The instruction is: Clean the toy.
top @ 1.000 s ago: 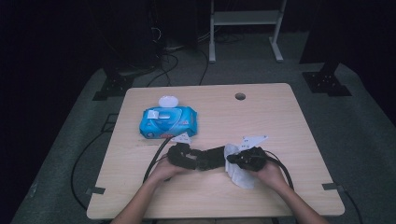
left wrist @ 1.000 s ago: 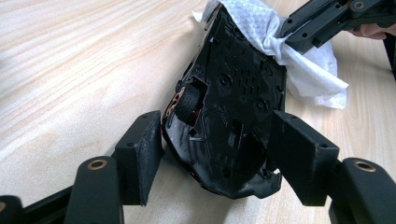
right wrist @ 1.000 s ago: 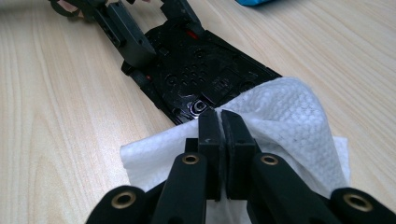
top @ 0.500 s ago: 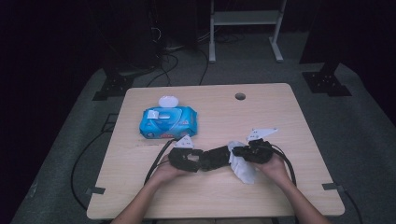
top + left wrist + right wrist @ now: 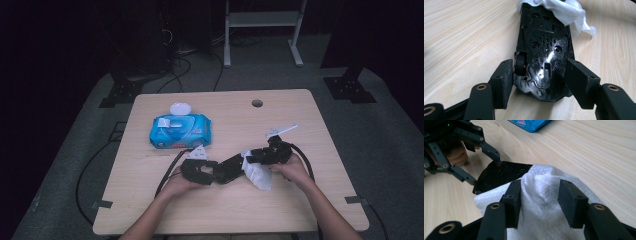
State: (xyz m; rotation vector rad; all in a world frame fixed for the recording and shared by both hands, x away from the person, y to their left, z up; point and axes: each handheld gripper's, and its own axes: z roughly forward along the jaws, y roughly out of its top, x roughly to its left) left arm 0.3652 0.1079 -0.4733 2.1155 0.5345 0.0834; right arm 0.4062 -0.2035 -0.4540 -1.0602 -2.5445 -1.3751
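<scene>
Computer mouse (image 5: 544, 57), black, underside up, lying on the wooden table (image 5: 310, 210) near the front edge, just ahead of the person's hands; scroll wheel visible at one flank in the left gripper view.
Left gripper (image 5: 537, 80): jaws pinching the mouse at its near end, both pads pressed against its sides. Seen in the high view (image 5: 212, 172) at centre-left of the table, held in the left hand (image 5: 177, 186).
Wet wipe (image 5: 541, 202), white, crumpled, draped over the far end of the mouse and spilling onto the table beside it (image 5: 257, 172).
Right gripper (image 5: 539, 200): jaws spread, just been opening; wipe bunched up between them, pads standing off the cloth on one side at least, not clamping it. Seen in the high view (image 5: 257, 157) just right of the mouse, held in the right hand (image 5: 292, 170), cable looping behind.
Pack of wet wipes (image 5: 180, 131), blue, flat on the table well beyond the left gripper, flip lid (image 5: 179, 108) open toward the far edge.
Cable hole (image 5: 257, 103), round, near the far edge of the tabletop.
White metal frame (image 5: 262, 20), on the floor beyond the table.
</scene>
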